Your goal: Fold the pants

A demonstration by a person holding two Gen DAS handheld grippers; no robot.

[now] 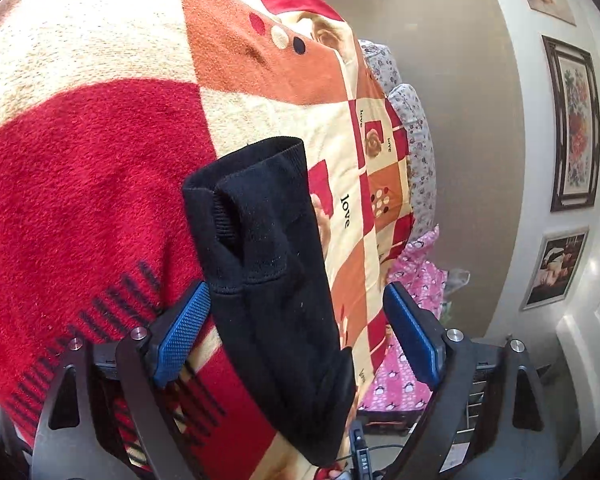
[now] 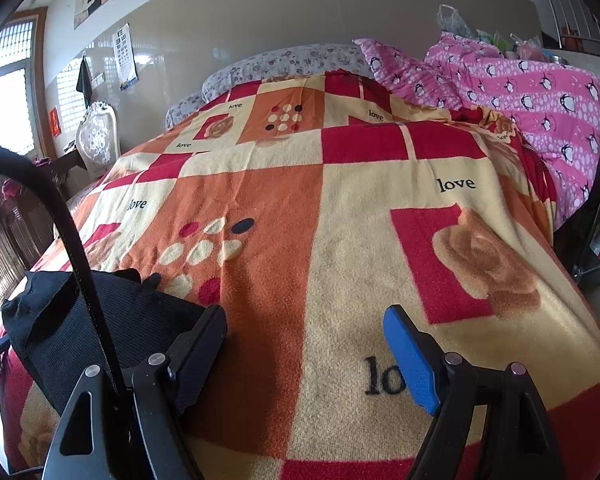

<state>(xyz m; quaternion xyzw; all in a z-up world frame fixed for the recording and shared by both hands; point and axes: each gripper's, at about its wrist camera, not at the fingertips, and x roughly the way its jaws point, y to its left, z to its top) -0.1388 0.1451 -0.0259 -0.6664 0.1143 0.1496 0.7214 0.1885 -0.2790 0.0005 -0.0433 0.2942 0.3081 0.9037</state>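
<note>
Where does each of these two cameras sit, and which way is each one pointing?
Left wrist: sits on the left hand-held gripper, looking along its open blue fingers at folded black pants on the bed's blanket.
Right wrist: sits on the right hand-held gripper, open and empty, looking across the blanket toward pink penguin bedding.
Shared: blanket and pants.

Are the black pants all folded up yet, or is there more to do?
Nearly done, it looks. The black knit pants lie in a narrow, layered bundle on the red, orange and cream patchwork blanket. Nothing is in hand: the left gripper and right gripper are open. Maybe one last fold or tidy remains.
</note>
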